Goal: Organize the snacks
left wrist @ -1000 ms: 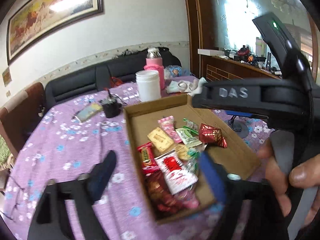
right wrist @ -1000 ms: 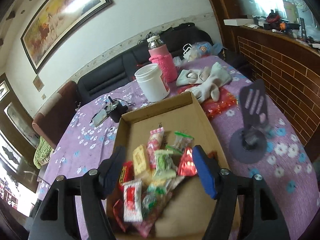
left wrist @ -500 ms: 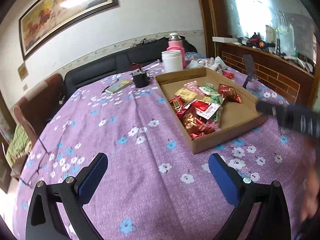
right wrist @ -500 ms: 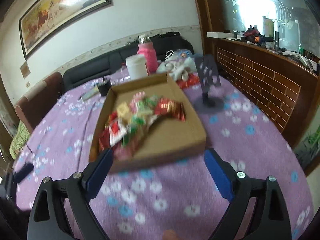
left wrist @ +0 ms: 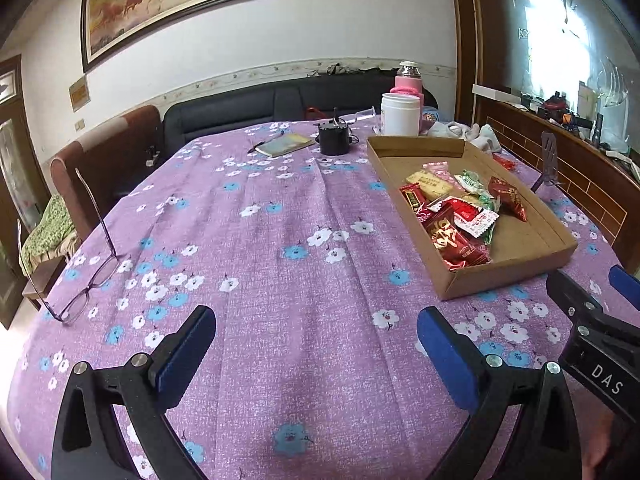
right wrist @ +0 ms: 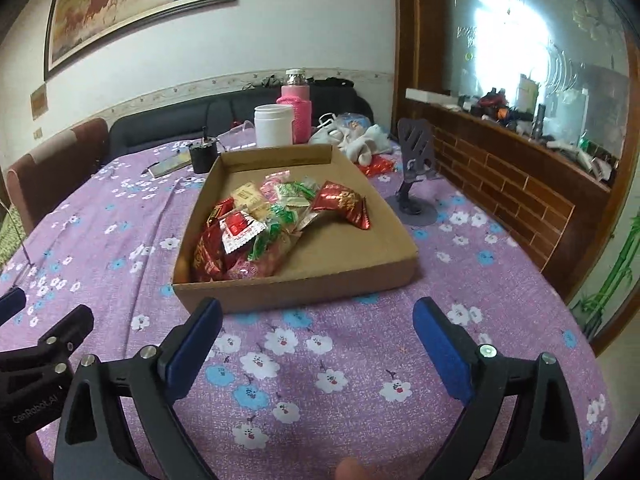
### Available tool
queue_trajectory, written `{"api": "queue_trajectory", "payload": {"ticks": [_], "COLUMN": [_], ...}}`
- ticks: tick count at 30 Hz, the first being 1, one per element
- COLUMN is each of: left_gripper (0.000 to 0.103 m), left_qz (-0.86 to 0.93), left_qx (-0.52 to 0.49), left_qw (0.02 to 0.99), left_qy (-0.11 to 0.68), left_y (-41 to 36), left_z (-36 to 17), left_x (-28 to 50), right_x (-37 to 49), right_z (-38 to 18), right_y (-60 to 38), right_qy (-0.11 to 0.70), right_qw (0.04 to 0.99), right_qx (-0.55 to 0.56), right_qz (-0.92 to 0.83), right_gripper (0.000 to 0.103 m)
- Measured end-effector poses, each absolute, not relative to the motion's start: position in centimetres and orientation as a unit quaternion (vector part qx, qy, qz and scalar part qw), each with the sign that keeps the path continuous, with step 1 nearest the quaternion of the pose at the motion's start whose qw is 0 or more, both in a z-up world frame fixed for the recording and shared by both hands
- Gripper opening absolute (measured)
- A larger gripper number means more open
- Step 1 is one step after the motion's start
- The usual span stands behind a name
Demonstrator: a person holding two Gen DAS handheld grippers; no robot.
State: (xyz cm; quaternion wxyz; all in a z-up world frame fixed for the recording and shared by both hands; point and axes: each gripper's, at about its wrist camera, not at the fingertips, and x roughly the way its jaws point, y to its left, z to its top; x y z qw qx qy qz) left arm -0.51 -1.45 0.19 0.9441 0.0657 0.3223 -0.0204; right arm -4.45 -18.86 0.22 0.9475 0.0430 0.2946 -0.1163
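Observation:
A shallow cardboard tray [left wrist: 504,276] [right wrist: 304,284] rests on the purple flowered tablecloth. Inside it lies a loose pile of wrapped snacks [left wrist: 460,216] [right wrist: 260,232] in red, green, yellow and pink packets. My left gripper [left wrist: 314,320] hovers open over bare cloth, to the left of the tray and nearer than it, with nothing between its fingers. My right gripper [right wrist: 318,308] sits just in front of the tray's near wall. Its jaws are opening, and only tablecloth shows between them. Neither gripper touches the tray or a snack.
Folded-open glasses [left wrist: 80,292] lie near the table's left edge. Behind the tray stand a white jar [left wrist: 400,114], a pink bottle [left wrist: 408,80], a small black pot [left wrist: 334,140] and a notebook [left wrist: 284,146]. A phone stand [right wrist: 416,176] and white cloth [right wrist: 360,140] sit right of it.
Both grippers have drawn back from above the snacks to the near side of the table. The right jaws have spread wider. The tray and snacks stay put.

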Motion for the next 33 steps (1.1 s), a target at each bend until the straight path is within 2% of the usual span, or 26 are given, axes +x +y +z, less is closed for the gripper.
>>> {"api": "queue_trajectory", "payload": {"ticks": [33], "left_gripper": [0.102], "left_qz": [0.008], "left_qx": [0.097], "left_qw": [0.942], "left_qy": [0.320], "left_y": [-1.98], "left_z": [0.07], "left_x": [-0.65], "right_x": [-4.27], "right_z": [0.14], "right_y": [-18.78], "right_qy": [0.296], "right_qw": [0.947], "right_qx": [0.038], "right_qz": [-0.119], "right_gripper": [0.096]}}
